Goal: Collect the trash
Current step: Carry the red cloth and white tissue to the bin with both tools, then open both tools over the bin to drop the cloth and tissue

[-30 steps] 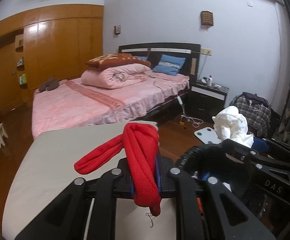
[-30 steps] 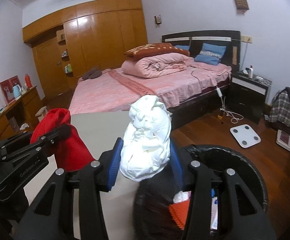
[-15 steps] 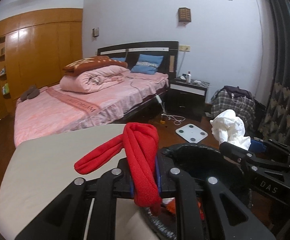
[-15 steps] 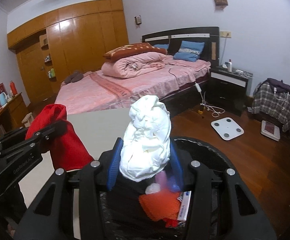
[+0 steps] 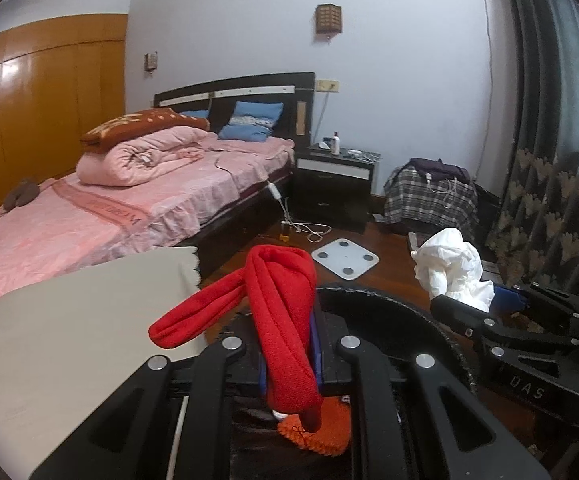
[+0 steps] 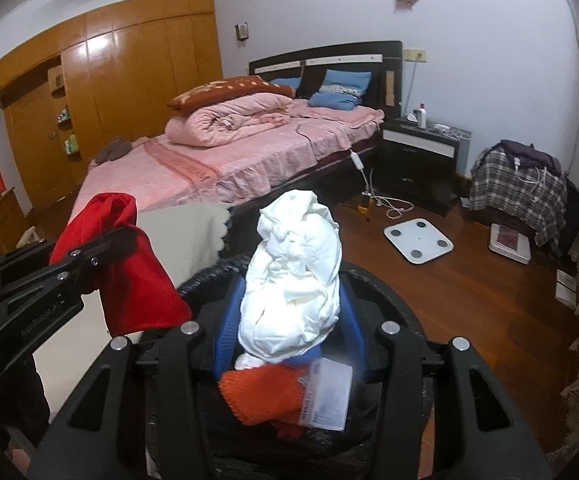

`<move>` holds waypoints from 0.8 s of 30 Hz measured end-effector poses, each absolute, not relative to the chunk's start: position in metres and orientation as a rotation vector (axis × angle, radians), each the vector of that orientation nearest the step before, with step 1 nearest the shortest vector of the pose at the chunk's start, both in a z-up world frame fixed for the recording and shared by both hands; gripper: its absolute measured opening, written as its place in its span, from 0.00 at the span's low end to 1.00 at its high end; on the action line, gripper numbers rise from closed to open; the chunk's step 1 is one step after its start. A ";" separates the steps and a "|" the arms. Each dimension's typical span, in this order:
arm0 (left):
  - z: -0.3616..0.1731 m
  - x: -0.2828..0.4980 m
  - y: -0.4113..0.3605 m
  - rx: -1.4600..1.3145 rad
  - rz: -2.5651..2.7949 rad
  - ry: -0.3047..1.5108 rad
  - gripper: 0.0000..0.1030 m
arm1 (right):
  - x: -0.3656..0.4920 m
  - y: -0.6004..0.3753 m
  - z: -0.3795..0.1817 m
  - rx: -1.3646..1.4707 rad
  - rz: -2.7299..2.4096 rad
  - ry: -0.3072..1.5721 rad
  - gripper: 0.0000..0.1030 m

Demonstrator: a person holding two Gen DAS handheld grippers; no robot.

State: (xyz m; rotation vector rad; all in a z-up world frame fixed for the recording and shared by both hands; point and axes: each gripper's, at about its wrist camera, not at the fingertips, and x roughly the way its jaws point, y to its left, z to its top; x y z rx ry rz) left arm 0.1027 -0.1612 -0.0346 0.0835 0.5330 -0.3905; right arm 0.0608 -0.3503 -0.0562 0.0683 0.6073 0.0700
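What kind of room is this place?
Most likely a home bedroom: a bed with pink bedding and blue pillows, a nightstand beside it, and a long wooden wardrobe along the wall.

Both wrist cameras look forward and downward, close over the black bin (image 5: pixel 409 320), sharing the bed (image 6: pixel 249 160) beyond it.

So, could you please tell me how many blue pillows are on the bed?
2: one blue pillow stands against the headboard, another peeks out behind the brown blanket. More may be hidden.
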 end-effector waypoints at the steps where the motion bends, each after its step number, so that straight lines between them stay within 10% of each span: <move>1: -0.036 0.103 -0.165 0.085 -0.396 0.535 0.15 | 0.061 -0.354 -0.058 0.068 0.064 0.610 0.43; 24: -0.074 0.137 -0.204 0.117 -0.442 0.601 0.15 | 0.086 -0.378 -0.089 0.068 0.021 0.682 0.43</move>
